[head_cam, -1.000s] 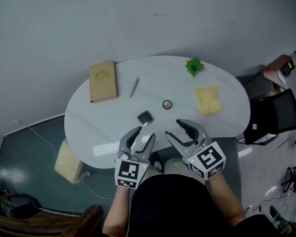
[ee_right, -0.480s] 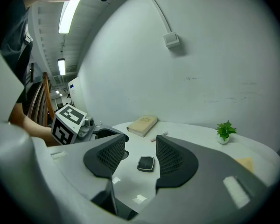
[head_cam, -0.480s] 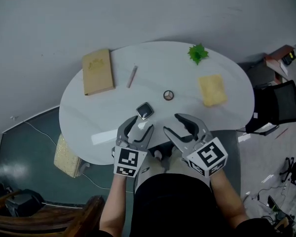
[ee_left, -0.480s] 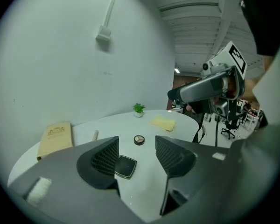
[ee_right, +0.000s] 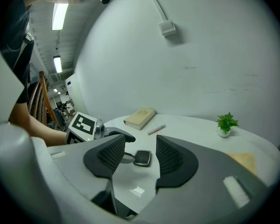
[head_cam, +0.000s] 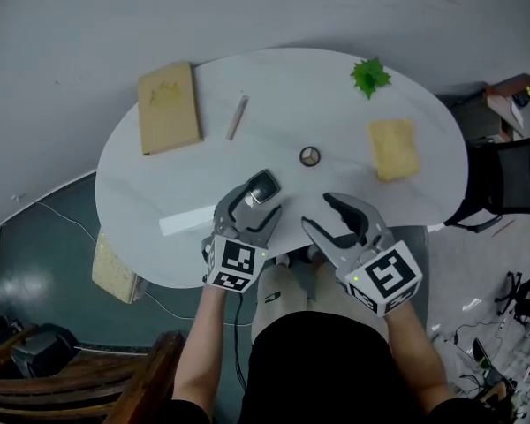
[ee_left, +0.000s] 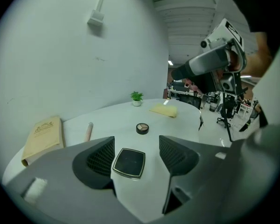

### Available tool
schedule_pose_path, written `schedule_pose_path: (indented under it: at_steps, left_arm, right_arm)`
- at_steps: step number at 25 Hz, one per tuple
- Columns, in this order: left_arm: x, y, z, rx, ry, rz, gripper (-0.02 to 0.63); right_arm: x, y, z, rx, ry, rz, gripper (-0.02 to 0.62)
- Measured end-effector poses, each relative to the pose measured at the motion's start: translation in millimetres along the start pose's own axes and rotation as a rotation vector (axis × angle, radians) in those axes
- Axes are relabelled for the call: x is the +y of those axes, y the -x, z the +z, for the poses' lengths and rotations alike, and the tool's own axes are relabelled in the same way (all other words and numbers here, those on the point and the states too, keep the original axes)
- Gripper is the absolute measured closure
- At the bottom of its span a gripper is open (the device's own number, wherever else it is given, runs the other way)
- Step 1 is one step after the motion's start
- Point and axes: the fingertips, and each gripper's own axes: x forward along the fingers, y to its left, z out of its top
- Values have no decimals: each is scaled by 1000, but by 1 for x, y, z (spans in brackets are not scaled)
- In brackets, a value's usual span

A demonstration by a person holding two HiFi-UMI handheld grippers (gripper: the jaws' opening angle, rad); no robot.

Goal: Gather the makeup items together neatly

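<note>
Honestly, I am only starting: my left gripper (head_cam: 252,206) is opening its jaws around the square compact (ee_left: 129,162) on the table (head_cam: 159,193), not pressing it; my right gripper (head_cam: 319,211) is hovering wide, empty. The round eyeshadow pot (head_cam: 310,155) and pink pencil (head_cam: 237,117) are lying apart.

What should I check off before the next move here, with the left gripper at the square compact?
1. Left gripper lined up on the square compact: ok. Its jaws are opening, with the compact between them and the pads clear of it.
2. Square compact lying flat and closed on the table: ok.
3. Right gripper free to help: ok. It is open and empty, near the table's front edge.
4. Makeup items gathered: not ok. The round compact and the pink stick lie apart from the square compact.
5. Left jaw tips clear of the tabletop: cannot tell.
</note>
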Motion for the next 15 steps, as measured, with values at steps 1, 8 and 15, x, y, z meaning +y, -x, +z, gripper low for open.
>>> schedule_pose_path:
  at_steps: [1,8,15]
  left_arm:
    - [1,-4,-4,4,-4,-5,308]
    - [5,-31,-26,49,-88,-38,265]
    - [11,-47,-47,103,-96,-75,247]
  right_arm:
    - [-1,-2,-1,4,-1,0,403]
    - [-7,-10,-8,20,-23,-4,403]
    - [-8,-12,-23,46,-53,-15,403]
